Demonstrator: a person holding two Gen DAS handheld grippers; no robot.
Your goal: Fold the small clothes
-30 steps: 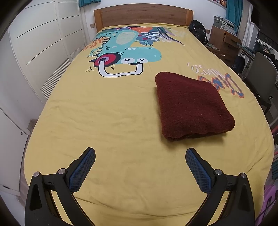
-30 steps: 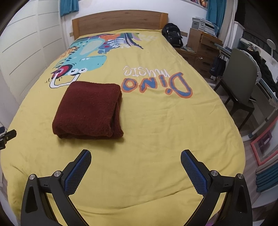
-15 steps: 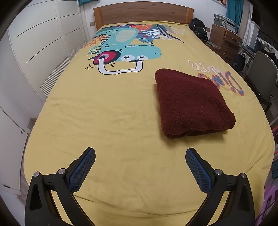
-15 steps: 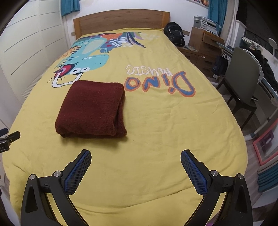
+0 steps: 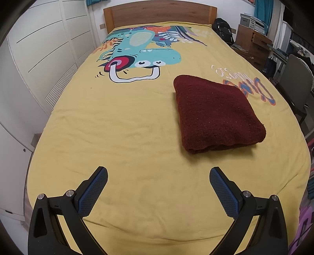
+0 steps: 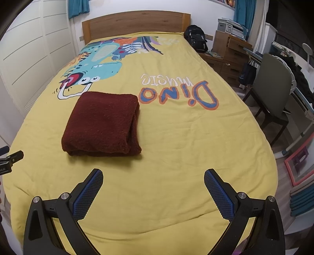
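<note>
A dark red fuzzy garment [image 5: 216, 113] lies folded into a thick rectangle on the yellow dinosaur bedspread [image 5: 117, 125]. It also shows in the right wrist view [image 6: 102, 123], with the fold layers visible at its right edge. My left gripper [image 5: 158, 178] is open and empty, held above the bed's near end, left of and nearer than the garment. My right gripper [image 6: 153, 178] is open and empty, near the foot of the bed, right of and nearer than the garment. Part of the left gripper [image 6: 10, 160] shows at the left edge of the right wrist view.
A wooden headboard [image 5: 159, 13] stands at the far end. White wardrobe doors [image 5: 39, 55] run along the left. A grey chair [image 6: 272, 92], a wooden drawer unit [image 6: 229, 53] and a black backpack [image 6: 196, 38] stand on the right. Frames [image 6: 298, 166] lean on the floor at right.
Both grippers have drawn slightly back and up from the bed; the garment appears a little farther in each view. The garment has not moved and both grippers stay open.
</note>
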